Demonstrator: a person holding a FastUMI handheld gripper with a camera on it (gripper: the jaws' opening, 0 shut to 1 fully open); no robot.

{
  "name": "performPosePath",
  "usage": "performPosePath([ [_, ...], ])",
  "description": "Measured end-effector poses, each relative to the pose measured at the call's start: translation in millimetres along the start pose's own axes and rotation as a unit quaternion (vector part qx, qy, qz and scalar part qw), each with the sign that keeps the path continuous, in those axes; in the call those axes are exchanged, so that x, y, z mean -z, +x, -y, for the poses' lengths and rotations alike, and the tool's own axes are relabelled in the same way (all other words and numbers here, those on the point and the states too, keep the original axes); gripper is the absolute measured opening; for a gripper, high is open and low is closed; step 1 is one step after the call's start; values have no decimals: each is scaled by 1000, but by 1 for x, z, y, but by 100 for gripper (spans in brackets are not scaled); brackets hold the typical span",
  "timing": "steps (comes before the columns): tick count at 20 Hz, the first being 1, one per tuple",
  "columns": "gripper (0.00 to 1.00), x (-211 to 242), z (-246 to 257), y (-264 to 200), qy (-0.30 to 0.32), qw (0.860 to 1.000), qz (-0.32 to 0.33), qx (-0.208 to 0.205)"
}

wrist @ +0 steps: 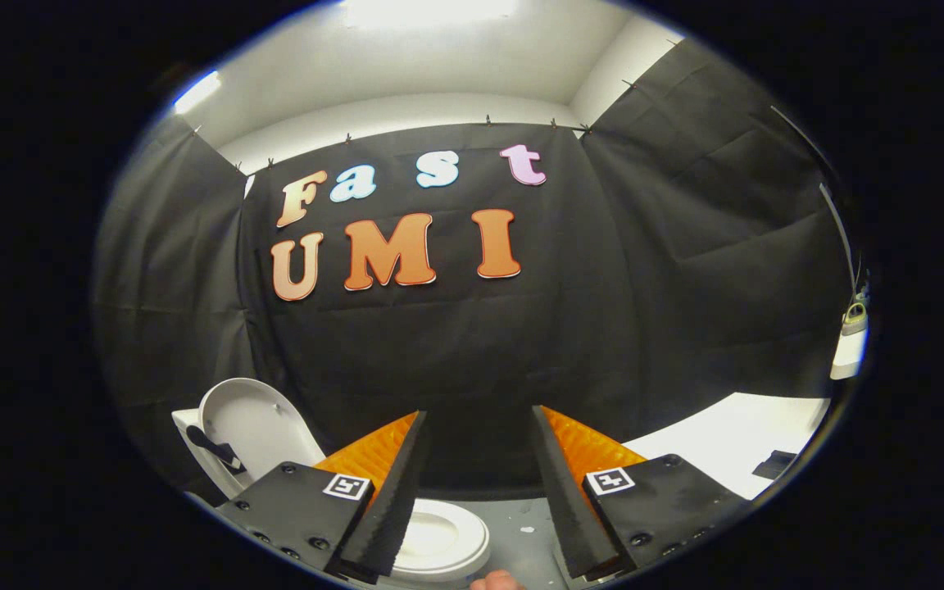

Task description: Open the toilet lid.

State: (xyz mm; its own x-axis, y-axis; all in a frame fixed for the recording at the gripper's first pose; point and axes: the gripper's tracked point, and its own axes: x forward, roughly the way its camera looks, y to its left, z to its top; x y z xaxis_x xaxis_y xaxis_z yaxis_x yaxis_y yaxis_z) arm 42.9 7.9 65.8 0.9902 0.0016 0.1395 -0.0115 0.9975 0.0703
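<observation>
A small white toilet stands on the grey floor below and to the left of my gripper. Its lid is raised, leaning back against the tank to the left of the left finger. The white seat ring and bowl lie flat, showing between the bases of the two fingers. The gripper is open, its fingers wide apart with nothing between them, held above the toilet and pointing at the black cloth wall. A fingertip of a person's hand shows just under the bowl.
A white tabletop with a small dark object on it lies to the right of the right finger. Black cloth walls close off the back and both sides. Grey floor lies beside the toilet.
</observation>
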Motion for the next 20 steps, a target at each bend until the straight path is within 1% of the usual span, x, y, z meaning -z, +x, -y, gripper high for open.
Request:
performPosePath([
  [1,81,9,6,-1,-4,1000,-7,3],
  [3,81,19,26,0,-11,1000,1,27],
  [5,82,29,36,-4,-3,999,12,45],
  [6,82,39,40,-5,6,999,7,52],
  [8,83,55,39,-2,14,999,-3,53],
  [11,83,57,59,4,20,997,-1,71],
  [14,83,69,55,9,36,997,-17,66],
  [17,83,68,46,11,19,998,-11,56],
  [20,83,78,45,13,16,998,-30,54],
])
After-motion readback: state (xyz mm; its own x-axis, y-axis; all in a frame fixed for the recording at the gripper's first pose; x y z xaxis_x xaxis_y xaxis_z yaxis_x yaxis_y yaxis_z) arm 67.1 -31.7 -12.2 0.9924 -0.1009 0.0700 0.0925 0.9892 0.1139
